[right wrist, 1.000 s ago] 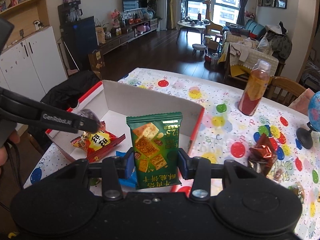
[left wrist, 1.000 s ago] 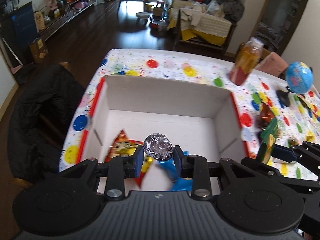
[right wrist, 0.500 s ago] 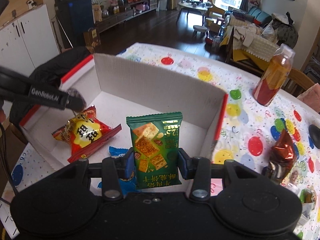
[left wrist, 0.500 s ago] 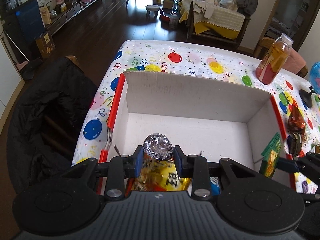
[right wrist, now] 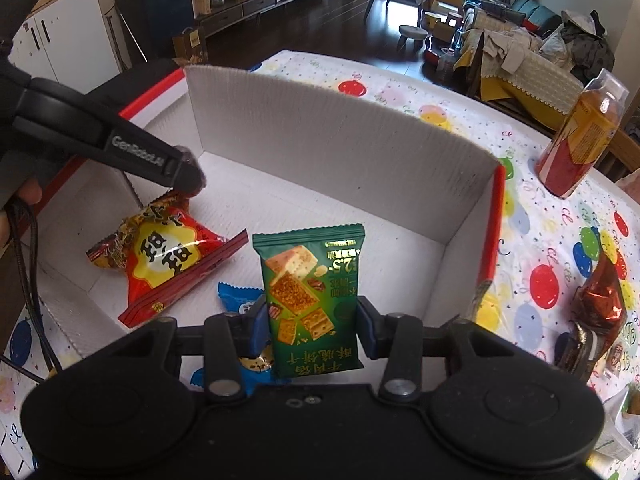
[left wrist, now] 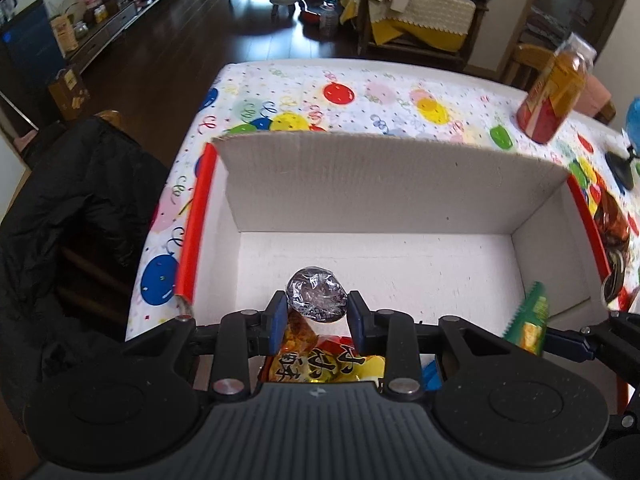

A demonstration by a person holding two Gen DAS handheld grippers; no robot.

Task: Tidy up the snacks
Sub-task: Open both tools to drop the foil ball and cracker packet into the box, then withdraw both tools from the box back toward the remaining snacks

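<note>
In the left wrist view, the left tool (left wrist: 317,316) is clamped on a round foil-wrapped snack (left wrist: 316,294), its blue pads pressing both sides, over the open cardboard box (left wrist: 360,184). Below it in the box lies a red and yellow snack bag (left wrist: 320,364), and the bottle (left wrist: 554,92) stands on the balloon-print surface (left wrist: 360,96) beyond the box. In the right wrist view, the right tool (right wrist: 312,322) grips a green cracker packet (right wrist: 312,300) by its side edges; the packet stands upright, long axis vertical, its print upside down, over the near right part of the box. The left tool reaches in from the left, just above the red bag, which lies flat, its long axis slanting. A blue packet (right wrist: 238,298) lies beside it.
</note>
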